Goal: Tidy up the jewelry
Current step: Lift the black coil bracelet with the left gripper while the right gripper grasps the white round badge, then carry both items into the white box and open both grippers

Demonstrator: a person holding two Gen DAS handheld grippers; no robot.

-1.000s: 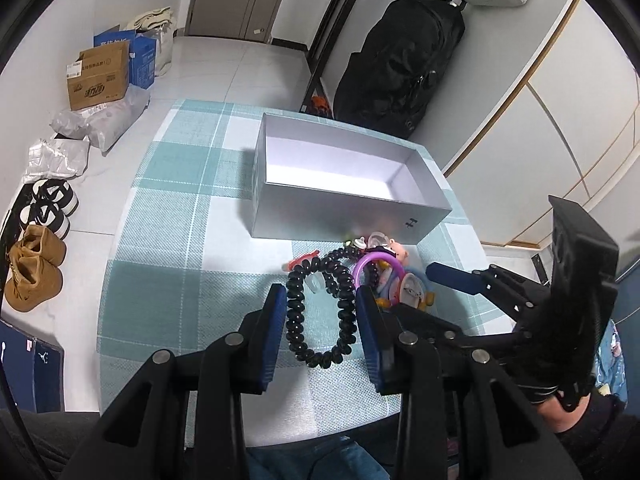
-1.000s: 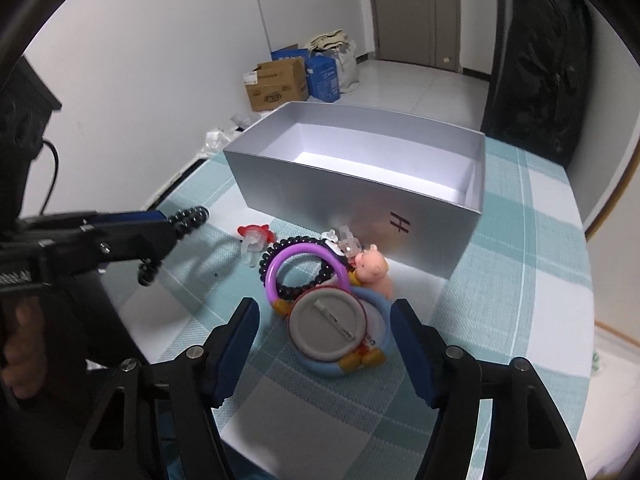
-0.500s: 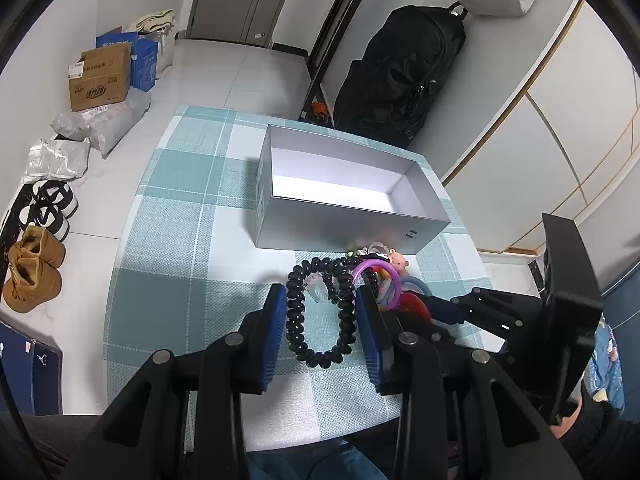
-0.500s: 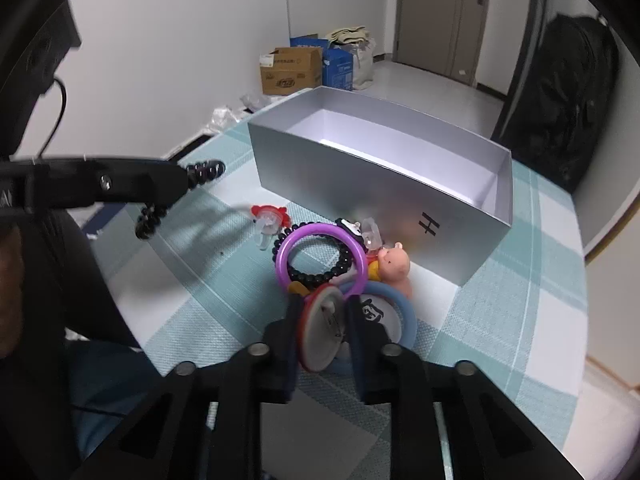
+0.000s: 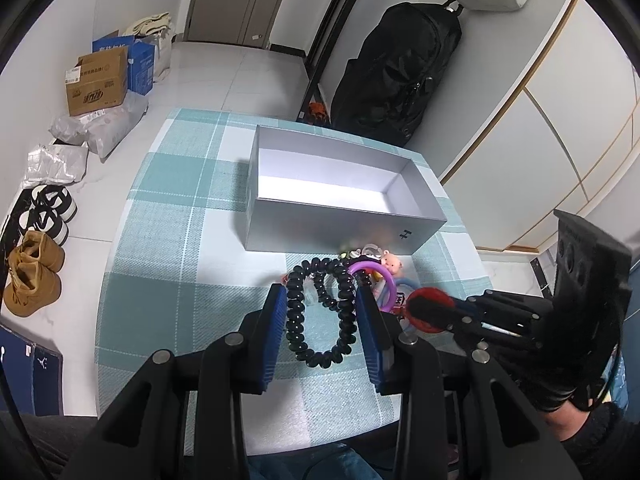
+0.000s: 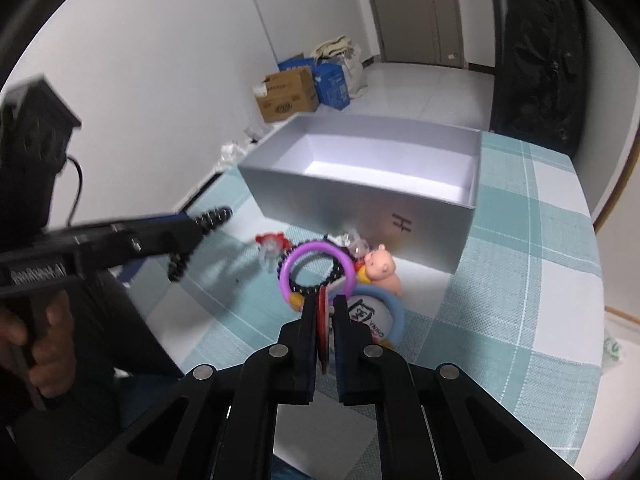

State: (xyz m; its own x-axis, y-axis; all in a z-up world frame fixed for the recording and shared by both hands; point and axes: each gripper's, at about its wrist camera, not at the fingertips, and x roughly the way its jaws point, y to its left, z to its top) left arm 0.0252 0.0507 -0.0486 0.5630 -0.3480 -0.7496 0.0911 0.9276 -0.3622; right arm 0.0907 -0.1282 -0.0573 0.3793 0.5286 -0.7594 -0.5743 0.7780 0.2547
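My left gripper (image 5: pixel 321 304) is shut on a black bead bracelet (image 5: pixel 320 312), held above the checked tablecloth (image 5: pixel 168 272); the bracelet hangs from it in the right wrist view (image 6: pixel 188 240). My right gripper (image 6: pixel 323 306) is shut on a red round badge (image 6: pixel 321 328), held edge-on and lifted; the badge shows in the left wrist view (image 5: pixel 430 310). An open, empty grey box (image 5: pixel 340 196) stands behind. In front of it lie a purple ring (image 6: pixel 318 270), a pink pig charm (image 6: pixel 382 270), a blue ring (image 6: pixel 394 312) and a small red clip (image 6: pixel 272 242).
A black backpack (image 5: pixel 396 68) leans on the wall behind the table. Cardboard boxes (image 5: pixel 100 80), plastic bags and shoes (image 5: pixel 32 272) lie on the floor at the left. The table's near edge (image 5: pixel 280 436) is just below the grippers.
My right gripper closed on the round red badge and lifted it off the pile, turning it edge-on. My left gripper rose a little with the black bracelet.
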